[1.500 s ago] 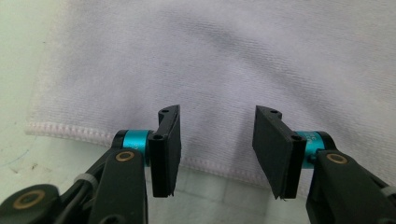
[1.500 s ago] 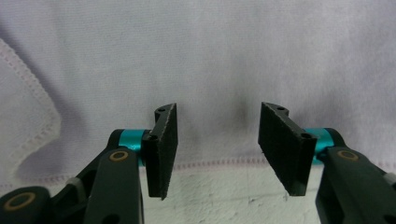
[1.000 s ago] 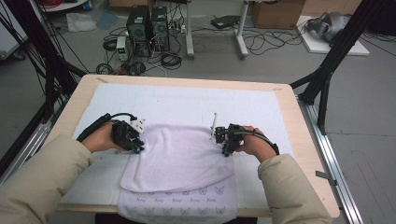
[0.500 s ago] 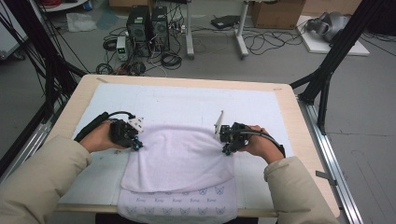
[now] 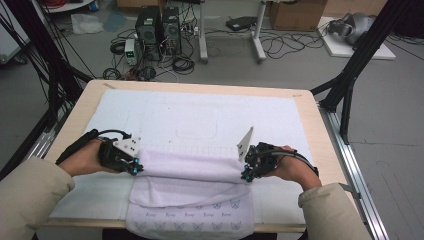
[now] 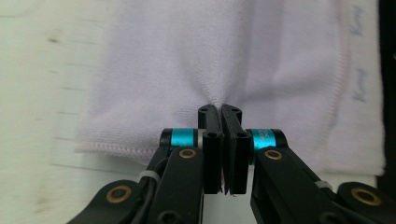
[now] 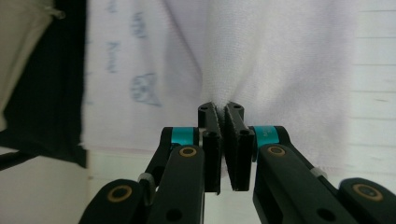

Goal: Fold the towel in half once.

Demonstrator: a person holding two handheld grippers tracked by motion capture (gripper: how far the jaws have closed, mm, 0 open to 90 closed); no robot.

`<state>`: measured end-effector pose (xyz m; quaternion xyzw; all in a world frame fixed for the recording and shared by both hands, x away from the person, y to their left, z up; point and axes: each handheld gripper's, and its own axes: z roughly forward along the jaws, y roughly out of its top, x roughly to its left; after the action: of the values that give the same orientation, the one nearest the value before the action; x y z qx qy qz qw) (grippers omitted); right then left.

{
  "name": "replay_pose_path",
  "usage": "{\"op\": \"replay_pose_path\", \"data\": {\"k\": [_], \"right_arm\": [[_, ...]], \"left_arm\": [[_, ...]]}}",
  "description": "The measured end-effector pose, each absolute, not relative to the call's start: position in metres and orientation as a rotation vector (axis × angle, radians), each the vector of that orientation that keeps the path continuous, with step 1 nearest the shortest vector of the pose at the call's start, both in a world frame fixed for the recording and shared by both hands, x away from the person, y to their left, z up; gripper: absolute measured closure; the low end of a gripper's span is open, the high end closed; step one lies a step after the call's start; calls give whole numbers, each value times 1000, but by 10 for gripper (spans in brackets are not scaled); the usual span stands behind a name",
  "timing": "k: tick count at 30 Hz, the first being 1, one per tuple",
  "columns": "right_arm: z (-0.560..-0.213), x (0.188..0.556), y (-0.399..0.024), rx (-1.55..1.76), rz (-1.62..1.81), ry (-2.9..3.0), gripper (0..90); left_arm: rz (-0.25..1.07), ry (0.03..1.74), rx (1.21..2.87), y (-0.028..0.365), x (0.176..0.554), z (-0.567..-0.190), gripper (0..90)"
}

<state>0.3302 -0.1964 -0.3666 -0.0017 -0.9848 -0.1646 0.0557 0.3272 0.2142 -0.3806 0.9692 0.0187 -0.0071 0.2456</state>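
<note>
A pale lilac towel (image 5: 190, 192) with butterfly prints along its hem lies at the table's near edge, the hem hanging over the front. My left gripper (image 5: 135, 169) is shut on the towel's left corner, and the cloth (image 6: 187, 60) puckers into the closed jaws of the left gripper (image 6: 220, 109). My right gripper (image 5: 246, 175) is shut on the right corner, where the towel (image 7: 280, 56) bunches at the tips of the right gripper (image 7: 222, 108). The far edge stretches between both grippers, raised a little and folded over the rest.
A white mat (image 5: 200, 115) covers most of the wooden table (image 5: 312, 120). Black frame posts (image 5: 350, 85) stand at both sides. Computers and cables (image 5: 160, 30) lie on the floor beyond the far edge.
Both grippers have pulled the towel's far edge toward the person and slightly up. The towel now lies doubled over, and more of the mat behind it shows.
</note>
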Motion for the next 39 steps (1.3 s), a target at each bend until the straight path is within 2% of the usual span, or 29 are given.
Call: {"op": "replay_pose_path", "data": {"k": [2,3,4,5,6,7,9,13,18,21,26,31,35,39], "right_arm": [[-373,324,-195,23,-492,-2935,864],[-377,321,-194,34,-481,-2910,855],[-381,320,-193,42,-458,-2890,833],[-384,319,-192,52,-462,-2903,751],[-385,320,-193,42,-488,-2919,615],[-384,323,-195,-15,-528,-2939,553],[-377,331,-200,-99,-608,-2970,495],[-372,345,-205,-215,-643,-3065,457],[-378,350,-203,-193,-603,-3029,450],[-375,349,-207,-176,-652,-2998,443],[-365,352,-220,-222,-753,-3009,396],[-366,363,-221,-342,-726,-3086,382],[-377,377,-212,-473,-599,-3141,379],[-391,382,-203,-444,-466,-3116,415]], "left_arm": [[-106,43,2654,215,323,-388,858],[-127,20,2655,215,322,-390,829],[-125,11,2643,215,322,-393,763],[-104,18,2631,216,323,-393,633],[-56,53,2616,217,325,-392,533],[-17,87,2601,218,329,-389,486],[82,124,2572,222,338,-383,448],[184,207,2529,223,351,-381,442],[88,151,2557,214,350,-390,442],[62,132,2520,217,347,-383,441],[152,137,2500,229,345,-362,430],[273,242,2501,227,361,-360,431],[237,295,2563,212,378,-378,441],[149,325,2632,200,387,-396,466]]}}
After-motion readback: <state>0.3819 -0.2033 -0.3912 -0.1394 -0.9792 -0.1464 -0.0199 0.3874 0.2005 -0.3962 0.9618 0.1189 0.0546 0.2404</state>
